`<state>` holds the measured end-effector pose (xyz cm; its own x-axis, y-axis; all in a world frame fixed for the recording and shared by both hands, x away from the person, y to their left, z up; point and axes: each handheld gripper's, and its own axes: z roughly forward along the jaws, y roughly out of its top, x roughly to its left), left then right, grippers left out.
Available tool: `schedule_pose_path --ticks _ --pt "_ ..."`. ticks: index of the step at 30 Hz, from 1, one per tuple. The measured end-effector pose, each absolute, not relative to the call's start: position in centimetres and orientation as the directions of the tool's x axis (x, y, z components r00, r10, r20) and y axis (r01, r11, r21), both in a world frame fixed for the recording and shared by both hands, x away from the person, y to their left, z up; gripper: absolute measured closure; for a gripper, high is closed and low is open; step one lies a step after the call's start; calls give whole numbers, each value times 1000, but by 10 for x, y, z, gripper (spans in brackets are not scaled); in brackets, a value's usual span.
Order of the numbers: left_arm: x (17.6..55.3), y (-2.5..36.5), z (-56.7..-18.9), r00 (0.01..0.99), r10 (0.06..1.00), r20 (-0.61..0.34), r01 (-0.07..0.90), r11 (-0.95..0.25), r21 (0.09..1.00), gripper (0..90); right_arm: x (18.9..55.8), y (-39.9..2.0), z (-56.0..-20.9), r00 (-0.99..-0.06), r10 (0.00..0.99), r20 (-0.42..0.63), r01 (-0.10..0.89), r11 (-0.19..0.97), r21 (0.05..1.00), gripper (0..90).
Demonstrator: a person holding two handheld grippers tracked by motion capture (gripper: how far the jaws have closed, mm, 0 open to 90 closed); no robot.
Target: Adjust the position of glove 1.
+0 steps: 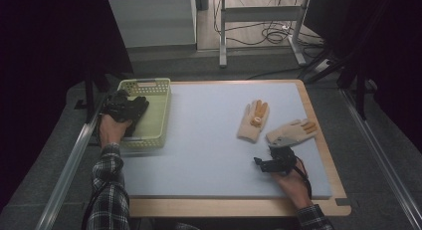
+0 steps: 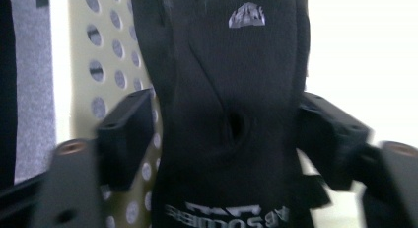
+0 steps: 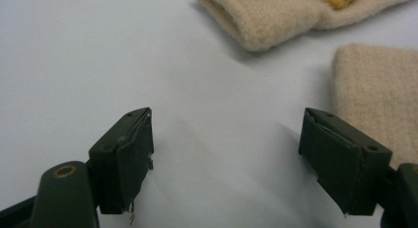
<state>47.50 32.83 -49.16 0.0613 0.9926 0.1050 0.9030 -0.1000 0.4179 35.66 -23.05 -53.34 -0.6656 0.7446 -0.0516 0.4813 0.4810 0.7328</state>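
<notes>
Over the green basket (image 1: 158,115): black glove (image 2: 231,104) between the left gripper (image 1: 130,109)'s parted jaws.
Pads stand clear of the glove; right gripper (image 3: 226,154) gapes empty beside two cream gloves (image 1: 291,132) on the table (image 1: 209,145).

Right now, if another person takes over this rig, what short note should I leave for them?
Left gripper: jaws apart over the yellow-green basket; the black glove lies between the jaws with gaps on both sides, so it looks released.
Right gripper: open, holding nothing, above the pale mat, just short of the cuffs of the two beige gloves.
Beige gloves: one with an orange patch, one nearer the right edge, both on the mat.
Done: black glove is at the basket.
Left: probably both beige gloves go into the basket.
</notes>
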Motion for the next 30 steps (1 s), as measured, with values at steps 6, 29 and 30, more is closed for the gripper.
schedule_pose_path --ticks 6,29,30 --pt "471 331 -487 67 996 59 887 -86 453 148 357 -231 -533 -665 745 -52 481 481 733 204" --pt "442 335 -467 180 962 -207 779 -11 628 31 357 -230 -533 -665 745 -52 481 481 733 204" --pt "441 335 -467 185 961 -205 774 -14 633 28 357 -230 -533 -665 745 -52 481 482 732 204"
